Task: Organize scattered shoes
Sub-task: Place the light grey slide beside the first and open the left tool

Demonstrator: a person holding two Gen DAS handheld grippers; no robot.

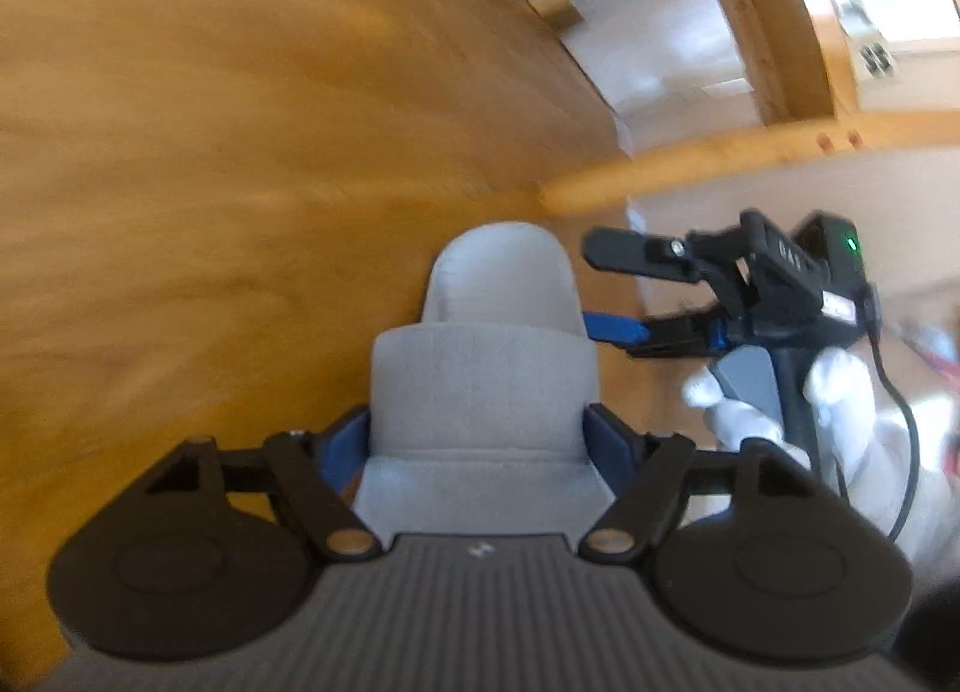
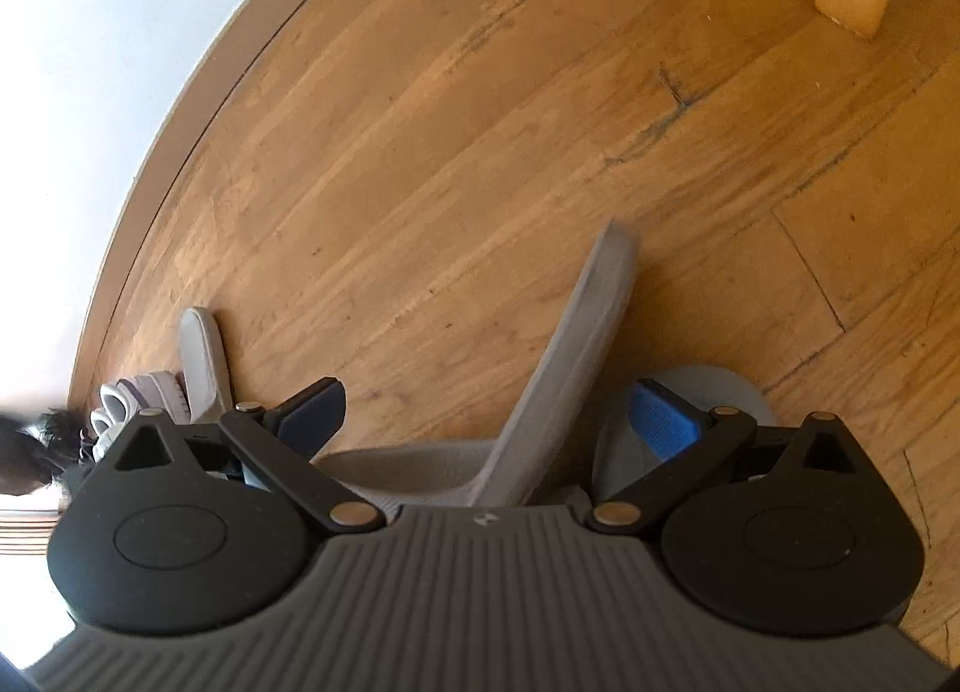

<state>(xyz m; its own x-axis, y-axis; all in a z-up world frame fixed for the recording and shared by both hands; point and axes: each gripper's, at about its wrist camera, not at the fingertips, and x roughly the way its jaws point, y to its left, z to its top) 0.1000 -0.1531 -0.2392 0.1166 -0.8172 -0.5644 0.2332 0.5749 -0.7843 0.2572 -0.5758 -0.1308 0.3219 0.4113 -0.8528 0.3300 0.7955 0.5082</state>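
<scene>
Wooden floor [image 2: 480, 122] fills both views; a chair frame [image 1: 768, 20] stands beyond. Step in hand, by judgement: one grey slipper [image 1: 486, 368] is being carried for placing beside other shoes [image 2: 150, 398] lying near the wall. Left gripper [image 1: 480, 440] has its blue pads pressed on the slipper's sides, jaws fairly wide. Right gripper [image 2: 489, 410] stands wide, gripping nothing; a second slipper [image 2: 570, 362], tipped on edge, lies between its fingers. Next move calls for closing squarely on it
</scene>
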